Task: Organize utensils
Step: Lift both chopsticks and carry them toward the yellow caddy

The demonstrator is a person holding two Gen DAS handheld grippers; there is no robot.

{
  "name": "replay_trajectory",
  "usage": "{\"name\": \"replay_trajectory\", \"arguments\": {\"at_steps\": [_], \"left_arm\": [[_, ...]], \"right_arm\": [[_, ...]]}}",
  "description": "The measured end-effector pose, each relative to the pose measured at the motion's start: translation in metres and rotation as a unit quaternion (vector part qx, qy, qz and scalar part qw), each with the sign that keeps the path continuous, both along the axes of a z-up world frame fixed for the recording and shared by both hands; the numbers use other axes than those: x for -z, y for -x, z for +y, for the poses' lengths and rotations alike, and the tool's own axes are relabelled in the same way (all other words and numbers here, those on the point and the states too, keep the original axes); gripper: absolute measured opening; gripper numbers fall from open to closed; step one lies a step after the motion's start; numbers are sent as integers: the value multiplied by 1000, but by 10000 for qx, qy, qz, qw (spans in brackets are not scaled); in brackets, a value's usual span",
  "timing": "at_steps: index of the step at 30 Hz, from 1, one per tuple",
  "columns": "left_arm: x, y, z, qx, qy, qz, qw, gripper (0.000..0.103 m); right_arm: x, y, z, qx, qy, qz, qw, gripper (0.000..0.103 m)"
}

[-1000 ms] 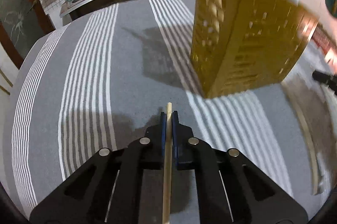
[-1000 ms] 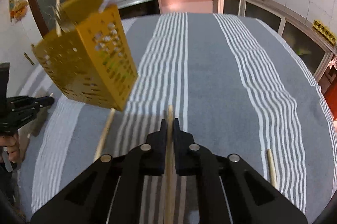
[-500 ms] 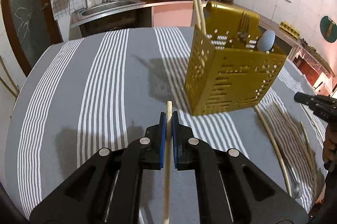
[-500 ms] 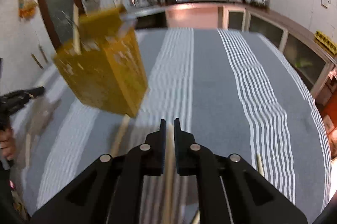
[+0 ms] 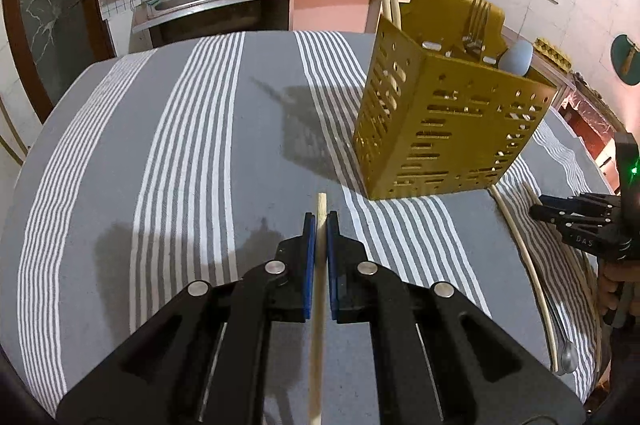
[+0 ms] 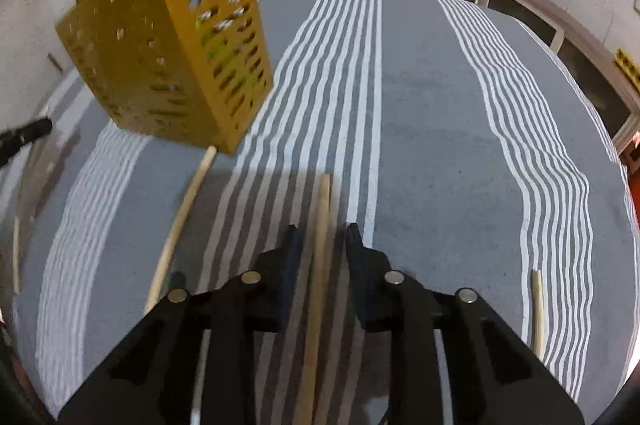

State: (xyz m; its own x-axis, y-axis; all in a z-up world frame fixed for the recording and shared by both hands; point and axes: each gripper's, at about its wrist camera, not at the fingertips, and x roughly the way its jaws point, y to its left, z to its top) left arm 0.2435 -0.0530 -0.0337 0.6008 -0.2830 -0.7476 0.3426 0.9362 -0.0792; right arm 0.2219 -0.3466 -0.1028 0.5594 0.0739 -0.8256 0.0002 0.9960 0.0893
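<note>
The left gripper (image 5: 321, 225) clamps a wooden chopstick (image 5: 317, 313) near the yellow caddy (image 5: 448, 121) — the right gripper (image 6: 320, 237) has jaws opening, another chopstick (image 6: 318, 265) loose between them.

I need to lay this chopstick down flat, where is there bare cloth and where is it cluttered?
Bare: the wide striped tablecloth stretching from the yellow caddy toward the sink side, and in the right wrist view the grey stretch between the two stripe bands. Crowded: the strip beside the caddy near the right gripper, where loose chopsticks and a spoon lie.
</note>
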Motion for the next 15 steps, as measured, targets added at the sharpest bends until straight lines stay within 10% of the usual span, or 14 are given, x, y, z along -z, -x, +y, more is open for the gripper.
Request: {"name": "replay_trajectory", "arguments": {"at_steps": [8,15], "left_arm": [[-3,8,-5,84,62,-64,9999,4],[-42,32,6,44,361,-581,9977,4]], "right_arm": [[-6,-2,-9,54,-266,-216,9994,6],[-73,34,-8,-48,-749,-1439,9867,6]]}}
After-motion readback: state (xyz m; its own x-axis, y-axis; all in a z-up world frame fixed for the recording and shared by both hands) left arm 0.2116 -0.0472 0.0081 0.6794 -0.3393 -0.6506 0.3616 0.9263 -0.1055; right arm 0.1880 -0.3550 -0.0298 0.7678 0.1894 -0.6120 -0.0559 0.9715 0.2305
